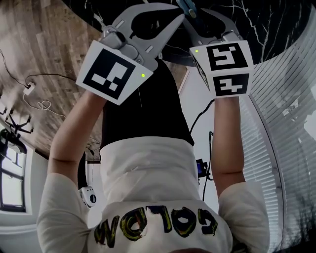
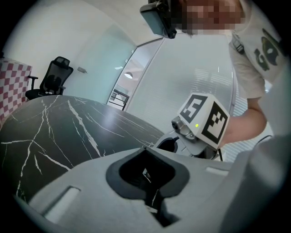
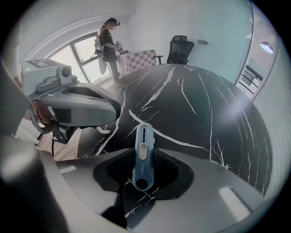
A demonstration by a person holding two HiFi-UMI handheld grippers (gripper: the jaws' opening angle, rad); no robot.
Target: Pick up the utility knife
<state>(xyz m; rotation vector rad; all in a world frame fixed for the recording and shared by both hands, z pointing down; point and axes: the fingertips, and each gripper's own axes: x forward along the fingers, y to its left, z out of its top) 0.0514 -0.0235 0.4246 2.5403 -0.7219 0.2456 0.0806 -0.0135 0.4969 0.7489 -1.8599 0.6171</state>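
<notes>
We see the slim blue plastic utility knife [image 3: 142, 157] between the right gripper [image 3: 144, 151]'s spread jaws, long axis along them, holed butt nearest us.

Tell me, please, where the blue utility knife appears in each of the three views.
Head view: the utility knife is at the top edge, a little right of centre.
Left gripper view: it is not in this picture.
Right gripper view: low centre, between the open jaws.
Shared landmark: the black marble table with white veins, which shows in all three views.
</notes>
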